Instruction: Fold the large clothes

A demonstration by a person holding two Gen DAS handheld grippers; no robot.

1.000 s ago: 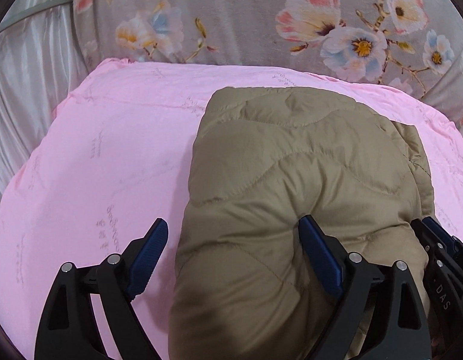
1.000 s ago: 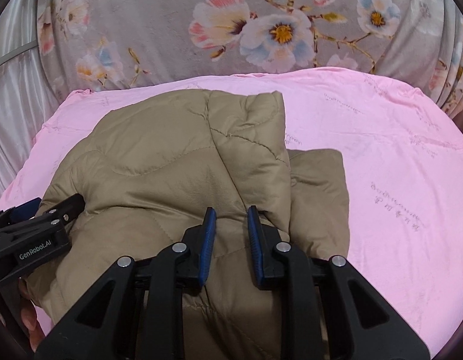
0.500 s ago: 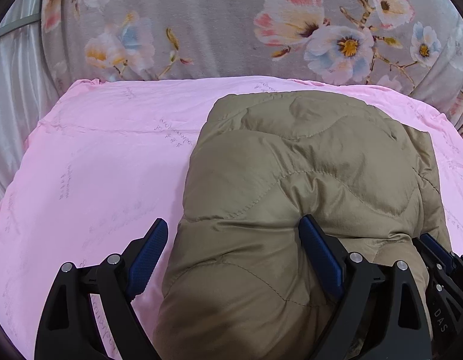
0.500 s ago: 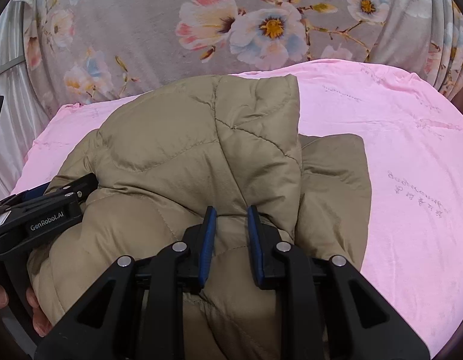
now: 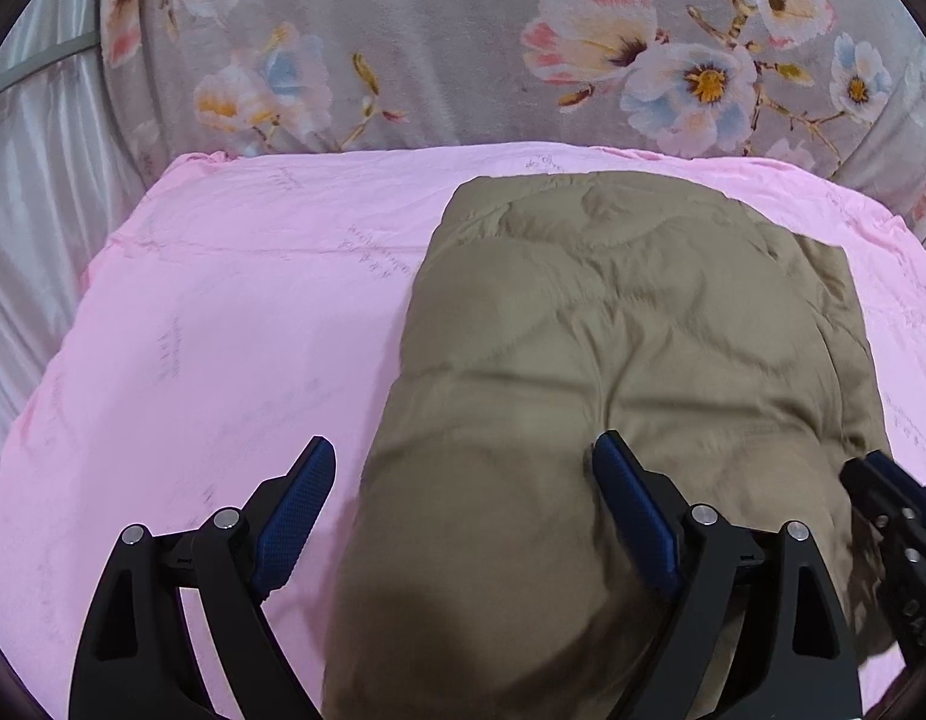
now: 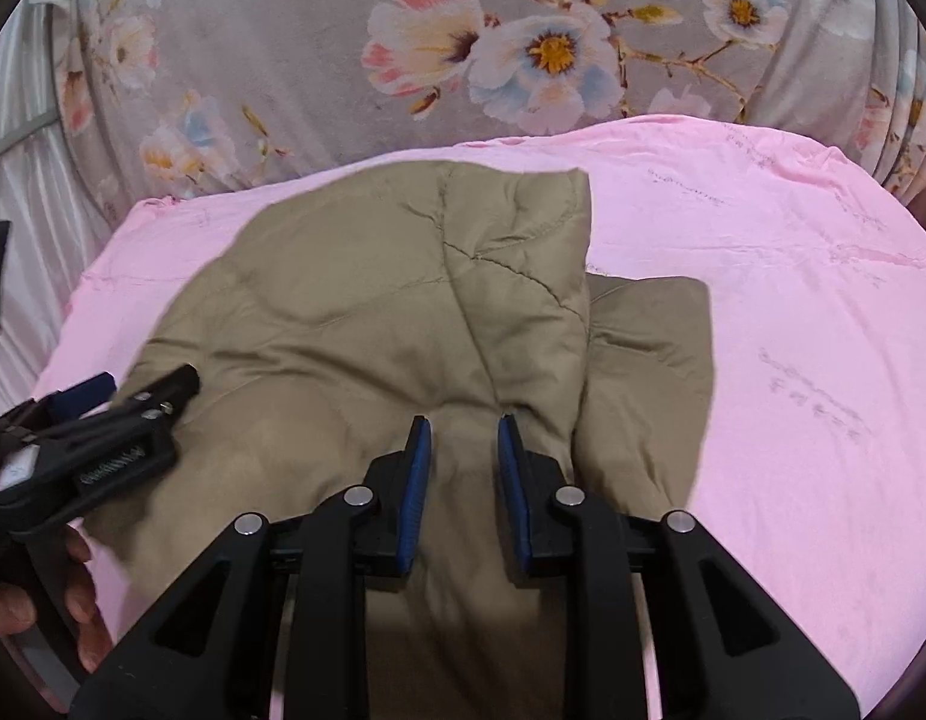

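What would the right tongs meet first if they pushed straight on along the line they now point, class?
Most likely the quilted khaki jacket: the right tongs already grip a fold of it, and more padding lies directly ahead, before the pink sheet.

The puffy tan quilted jacket [image 5: 613,360] lies folded on my pink sheet [image 5: 222,330]. It is soft and thick, with wavy stitched lines across it. The top layer is a fat bundle, bunched up at the end close to me. A flatter tan part [image 6: 649,360] sticks out from under its right side.
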